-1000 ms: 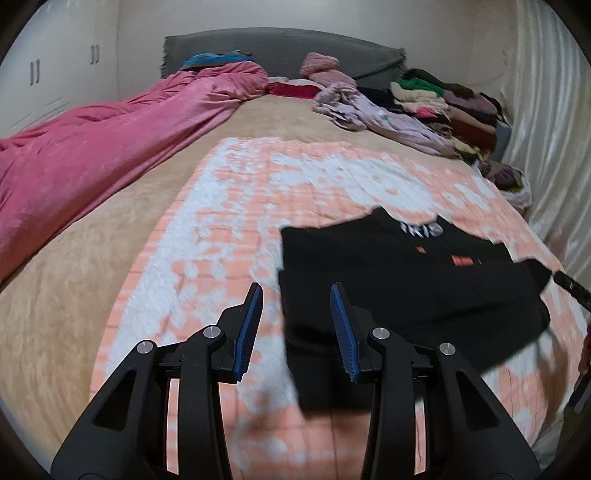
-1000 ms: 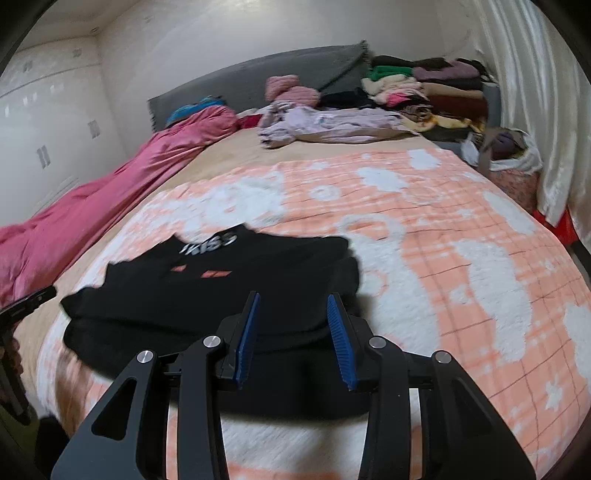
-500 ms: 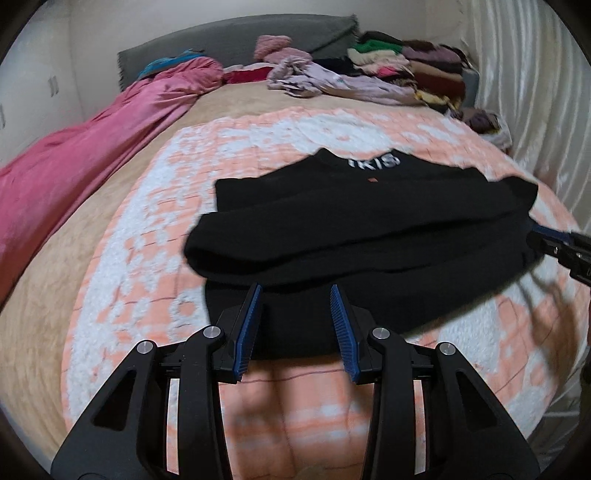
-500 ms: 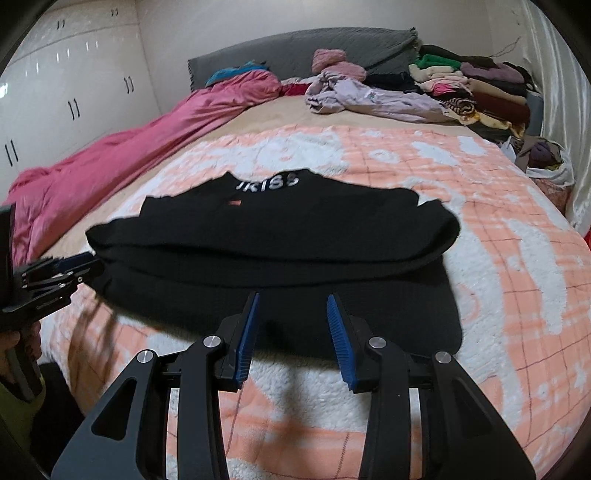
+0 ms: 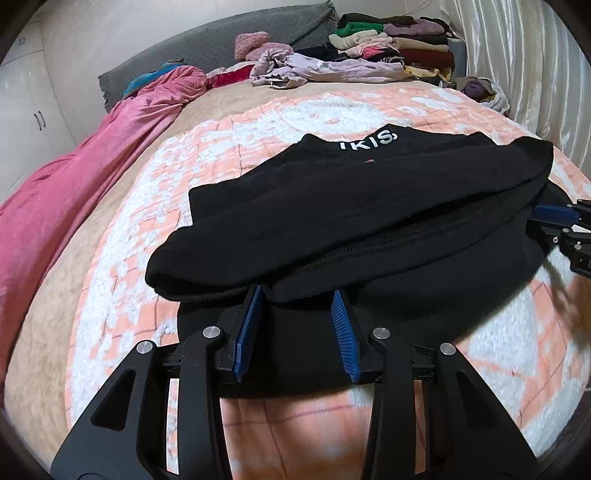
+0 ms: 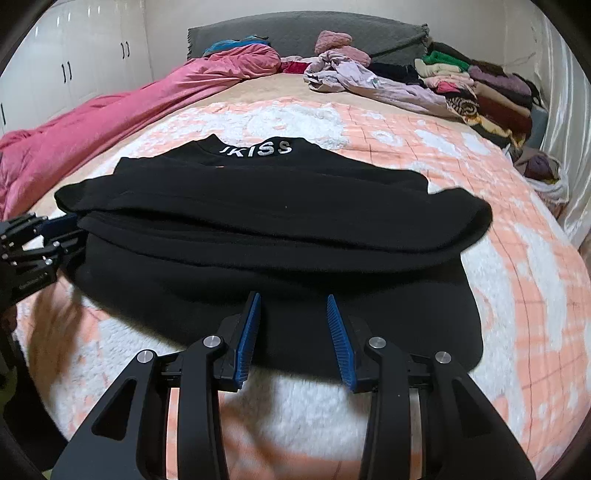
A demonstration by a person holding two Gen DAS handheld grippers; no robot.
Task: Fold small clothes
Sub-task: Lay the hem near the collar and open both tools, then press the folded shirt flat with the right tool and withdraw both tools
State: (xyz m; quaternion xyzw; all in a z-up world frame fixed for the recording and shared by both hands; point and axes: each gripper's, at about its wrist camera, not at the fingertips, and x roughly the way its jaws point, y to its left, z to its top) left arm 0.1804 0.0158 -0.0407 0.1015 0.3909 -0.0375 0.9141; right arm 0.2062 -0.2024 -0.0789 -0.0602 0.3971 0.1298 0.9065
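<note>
A: We're on a bed here, spread with a peach-and-white checked blanket, and both tools are low over its near edge.

B: Nearest in the left view, the left hand-held gripper has its blue pads spread apart, nothing between them, tips just at the near hem of the black top.

A: Same on the other side: the right hand-held gripper is spread wide too, holding nothing, poised over the garment's near edge.

B: And the black top itself lies flat in the middle of the blanket, sleeves folded across the body in a thick band, white lettering at the collar on the far side.

A: Each tool shows at the garment's side in the other's view.

B: Beyond it, a pink duvet runs along the left, a lilac garment lies crumpled, and folded clothes are stacked by the grey headboard.
</note>
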